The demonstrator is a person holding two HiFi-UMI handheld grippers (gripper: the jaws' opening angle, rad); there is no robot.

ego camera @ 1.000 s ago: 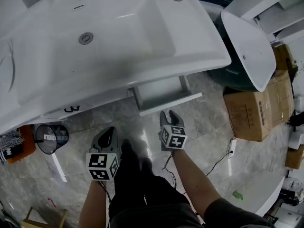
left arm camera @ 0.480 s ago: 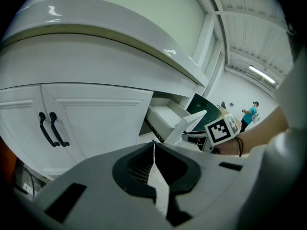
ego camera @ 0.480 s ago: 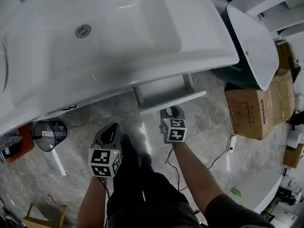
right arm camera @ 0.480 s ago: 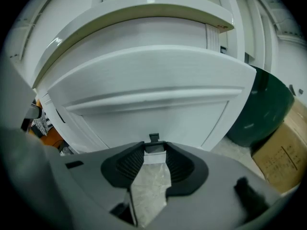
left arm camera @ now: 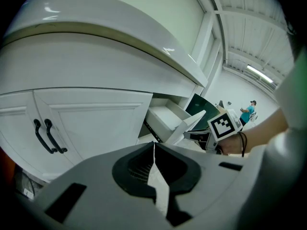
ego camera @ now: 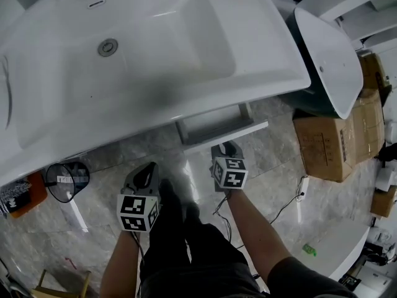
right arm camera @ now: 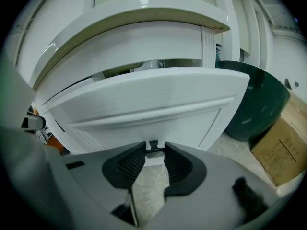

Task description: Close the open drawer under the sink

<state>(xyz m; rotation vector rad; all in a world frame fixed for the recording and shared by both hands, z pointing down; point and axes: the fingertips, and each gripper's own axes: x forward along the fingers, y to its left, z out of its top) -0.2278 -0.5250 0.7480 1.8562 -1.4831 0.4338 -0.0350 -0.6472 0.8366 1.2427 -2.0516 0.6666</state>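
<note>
The drawer (ego camera: 222, 129) stands pulled out under the sink (ego camera: 155, 48), its white front just ahead of the right gripper (right arm camera: 154, 153). That gripper's jaws are apart and have just been closing, with the drawer's small dark handle (right arm camera: 153, 144) at their tips. The left gripper (left arm camera: 153, 147) is clenched on nothing, facing a cabinet door (left arm camera: 96, 123).

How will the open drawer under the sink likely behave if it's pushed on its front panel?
The drawer looks like a rigid white panelled box, so it should not flex. A dark runner shows along its side, so it probably slides straight in. It appears empty, so likely light.
</note>
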